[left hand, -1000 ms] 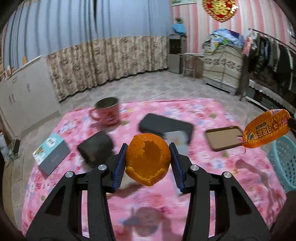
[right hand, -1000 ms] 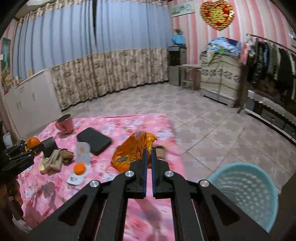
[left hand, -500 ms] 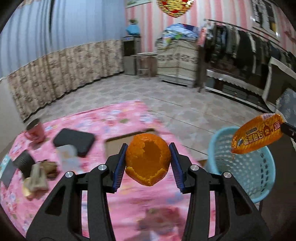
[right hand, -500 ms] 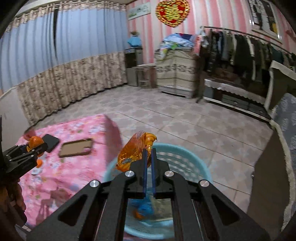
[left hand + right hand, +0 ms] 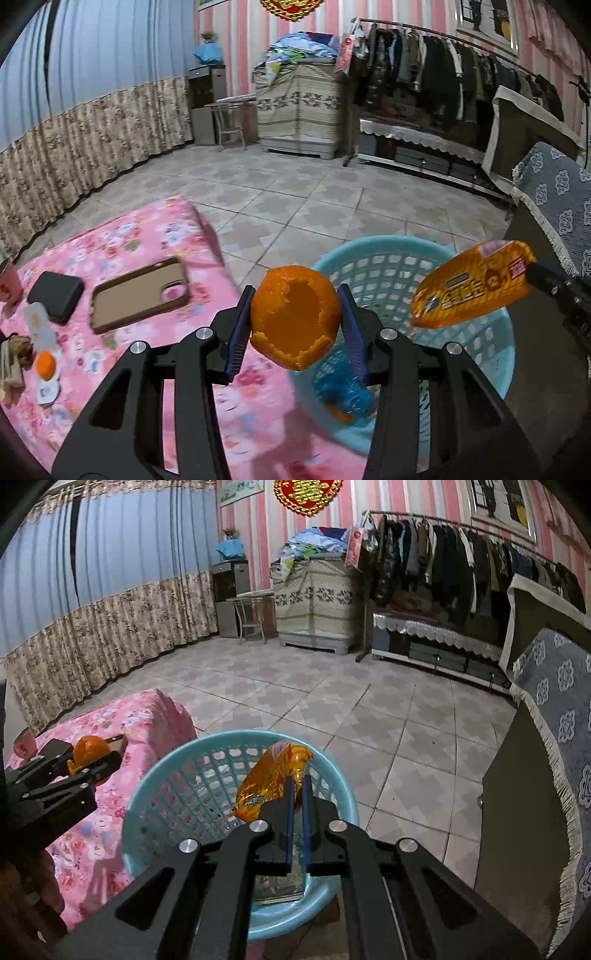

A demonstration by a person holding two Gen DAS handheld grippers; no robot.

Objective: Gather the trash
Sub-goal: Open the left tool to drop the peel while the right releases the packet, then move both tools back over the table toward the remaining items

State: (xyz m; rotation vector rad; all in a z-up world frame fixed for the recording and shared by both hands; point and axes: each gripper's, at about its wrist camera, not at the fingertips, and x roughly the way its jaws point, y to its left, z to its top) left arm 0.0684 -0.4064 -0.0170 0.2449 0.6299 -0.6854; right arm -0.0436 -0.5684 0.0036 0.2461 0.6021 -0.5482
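Observation:
My left gripper (image 5: 295, 317) is shut on a hollow orange peel (image 5: 295, 317), held at the table's right edge beside the light-blue basket (image 5: 380, 254). The same peel (image 5: 88, 751) shows at the left of the right wrist view. My right gripper (image 5: 298, 781) is shut on an orange snack wrapper (image 5: 271, 782), which hangs over the basket's (image 5: 207, 749) opening; the wrapper (image 5: 472, 284) also appears at the right in the left wrist view. Blue plastic and orange scraps (image 5: 343, 395) lie in the basket's bottom.
The pink flowered tablecloth (image 5: 129, 236) carries a brown phone case (image 5: 138, 293), a black pouch (image 5: 55, 297), a pink mug (image 5: 7, 284) and small scraps (image 5: 44, 365). Tiled floor (image 5: 332, 709) lies beyond. A dark cabinet with a grey cloth (image 5: 550, 738) stands right of the basket.
Both grippers have swung right from over the table toward the basket. The wrapper now hangs over the basket, and the peel has reached the table's right edge.

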